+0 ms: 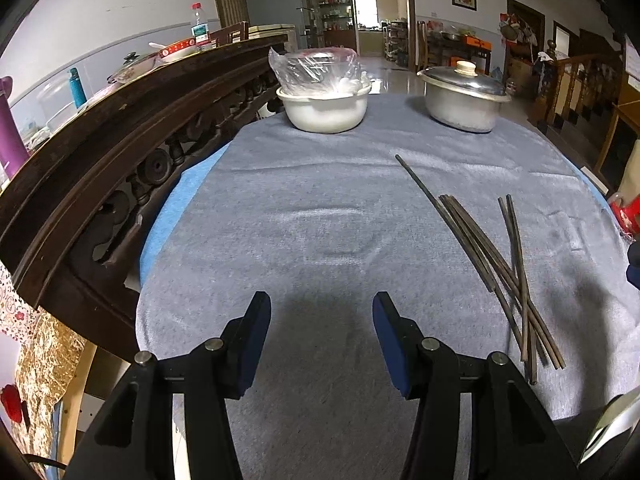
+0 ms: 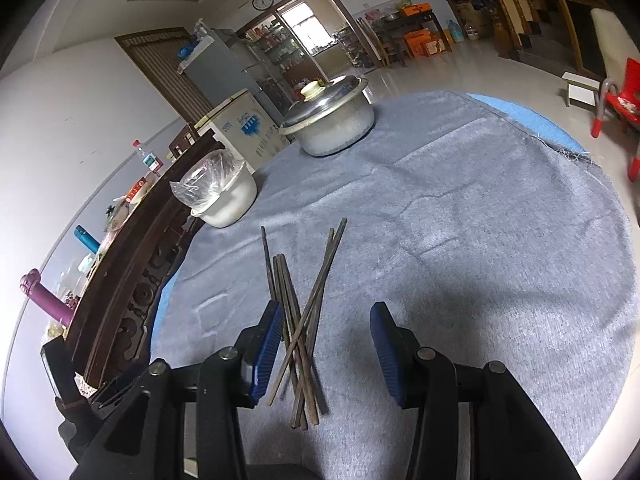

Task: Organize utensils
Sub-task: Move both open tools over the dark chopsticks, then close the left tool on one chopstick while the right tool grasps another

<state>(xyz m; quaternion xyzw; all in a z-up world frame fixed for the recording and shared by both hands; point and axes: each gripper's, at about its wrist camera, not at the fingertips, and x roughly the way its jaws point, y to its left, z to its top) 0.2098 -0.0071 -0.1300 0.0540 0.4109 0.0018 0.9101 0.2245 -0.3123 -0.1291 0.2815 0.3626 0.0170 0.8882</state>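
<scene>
Several dark wooden chopsticks (image 1: 496,264) lie crossed in a loose bundle on the grey-blue cloth (image 1: 320,220) of a round table. In the left wrist view they are to the right of my left gripper (image 1: 322,308), which is open over bare cloth with nothing between its fingers. In the right wrist view the same chopsticks (image 2: 302,320) lie on the cloth between the jaws, close to the left finger (image 2: 270,340). My right gripper (image 2: 328,320) is open above them; the pads do not press on them.
A white bowl holding a clear plastic bag (image 1: 324,92) and a lidded metal pot (image 1: 464,96) stand at the table's far side. A dark carved wooden cabinet (image 1: 120,148) runs along the left edge. A red chair (image 2: 620,104) stands on the floor to the right.
</scene>
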